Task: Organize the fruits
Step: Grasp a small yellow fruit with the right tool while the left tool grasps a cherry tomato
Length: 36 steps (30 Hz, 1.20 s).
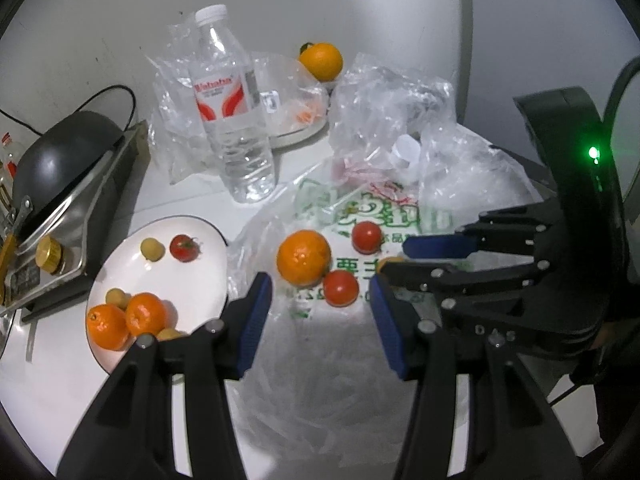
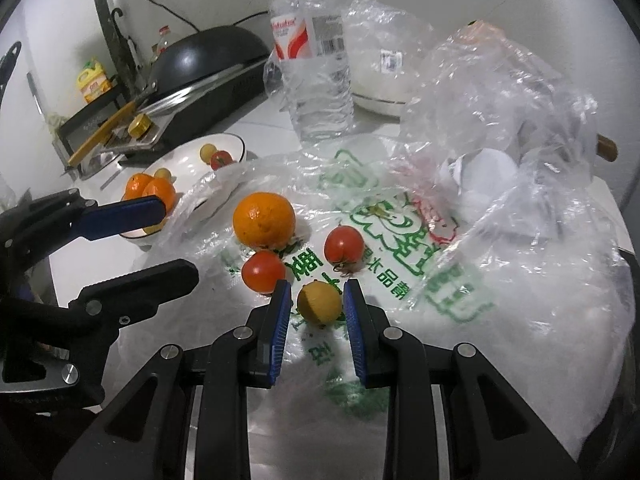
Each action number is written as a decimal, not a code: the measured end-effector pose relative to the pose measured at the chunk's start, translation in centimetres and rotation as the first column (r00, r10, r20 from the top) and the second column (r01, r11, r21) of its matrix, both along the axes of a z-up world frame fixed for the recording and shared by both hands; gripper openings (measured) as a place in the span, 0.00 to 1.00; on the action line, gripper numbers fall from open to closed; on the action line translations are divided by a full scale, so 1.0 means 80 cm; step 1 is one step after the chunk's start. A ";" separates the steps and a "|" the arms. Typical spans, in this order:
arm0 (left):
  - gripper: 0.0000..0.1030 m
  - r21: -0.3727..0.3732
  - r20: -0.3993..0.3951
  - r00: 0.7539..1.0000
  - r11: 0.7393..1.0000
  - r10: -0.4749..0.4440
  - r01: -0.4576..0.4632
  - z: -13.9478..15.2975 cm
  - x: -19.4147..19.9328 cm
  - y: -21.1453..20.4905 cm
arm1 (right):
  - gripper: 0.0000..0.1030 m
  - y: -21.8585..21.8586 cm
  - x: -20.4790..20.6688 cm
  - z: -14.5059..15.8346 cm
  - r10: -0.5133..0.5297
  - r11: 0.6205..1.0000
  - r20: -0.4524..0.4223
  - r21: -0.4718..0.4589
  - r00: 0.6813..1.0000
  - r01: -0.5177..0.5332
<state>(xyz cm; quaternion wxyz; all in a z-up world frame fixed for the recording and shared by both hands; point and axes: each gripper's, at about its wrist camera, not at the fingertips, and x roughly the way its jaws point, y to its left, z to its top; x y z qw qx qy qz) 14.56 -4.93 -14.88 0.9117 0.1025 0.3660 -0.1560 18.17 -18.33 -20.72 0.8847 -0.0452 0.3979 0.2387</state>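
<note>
A printed plastic bag (image 2: 400, 248) lies flat with an orange (image 2: 264, 220) and two tomatoes (image 2: 344, 244) (image 2: 263, 271) on it. My right gripper (image 2: 317, 300) is shut on a small yellow fruit (image 2: 320, 302) just above the bag; the left wrist view shows this right gripper (image 1: 394, 259) from the side. My left gripper (image 1: 320, 284) hangs open over the bag with nothing between its pads, the nearer tomato (image 1: 341, 288) just ahead of it. To its left a white plate (image 1: 192, 280) holds two oranges (image 1: 107, 326), a tomato (image 1: 184, 247) and small yellow fruits.
A water bottle (image 1: 232, 120) stands behind the bag. Crumpled clear bags (image 1: 392, 112) pile up at the back right. Another orange (image 1: 321, 60) sits on a far plate. A black wok on a stove (image 1: 60, 152) fills the left side, close to the white plate.
</note>
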 end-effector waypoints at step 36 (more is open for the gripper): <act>0.34 0.035 -0.161 0.987 0.999 -0.020 0.026 -0.050 0.049 -0.034 | 0.27 -0.036 0.003 0.004 0.009 0.999 0.027 0.032 1.000 -0.009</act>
